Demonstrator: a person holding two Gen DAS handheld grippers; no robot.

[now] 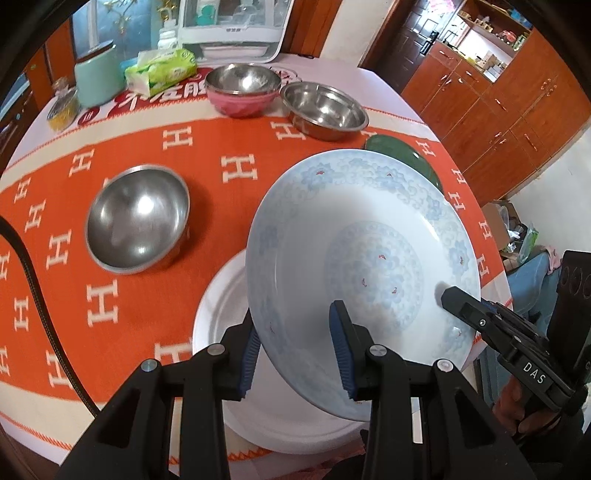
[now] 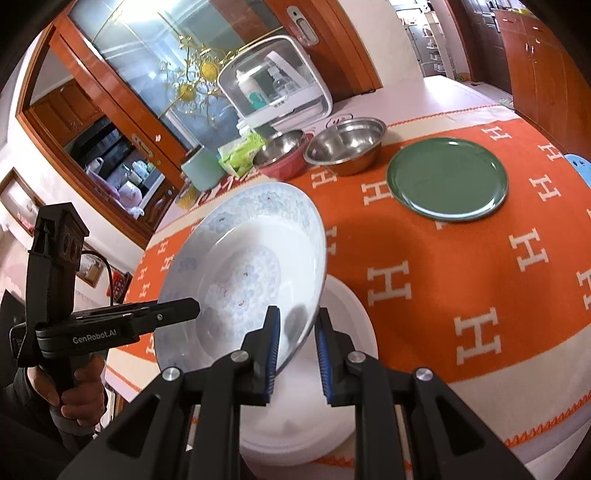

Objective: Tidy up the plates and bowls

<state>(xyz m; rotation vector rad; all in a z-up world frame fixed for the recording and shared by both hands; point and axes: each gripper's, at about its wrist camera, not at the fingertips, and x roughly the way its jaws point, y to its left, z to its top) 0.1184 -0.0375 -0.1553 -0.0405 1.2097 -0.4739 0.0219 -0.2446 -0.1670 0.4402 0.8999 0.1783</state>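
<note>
A white plate with a pale blue flower pattern [image 1: 369, 236] [image 2: 236, 266] hangs tilted above the orange tablecloth, held from two sides. My left gripper [image 1: 295, 326] is shut on its near left rim, one pad under the plate and one inside it. My right gripper [image 2: 298, 313] is shut on the opposite rim, and shows from the side in the left wrist view [image 1: 453, 297]. The left gripper [image 2: 192, 307] appears at the plate's far edge in the right wrist view. Directly below lies a plain white plate [image 1: 221, 314] [image 2: 343, 314].
A steel bowl [image 1: 138, 218] stands left. At the back are a steel bowl nested in a pink one [image 1: 240, 88] [image 2: 280, 151] and another steel bowl [image 1: 325, 109] [image 2: 347, 142]. A green plate [image 2: 447, 181] lies right. Tissue pack [image 1: 160, 70], mint canister [image 1: 98, 75] and white appliance [image 1: 229, 26] line the far edge.
</note>
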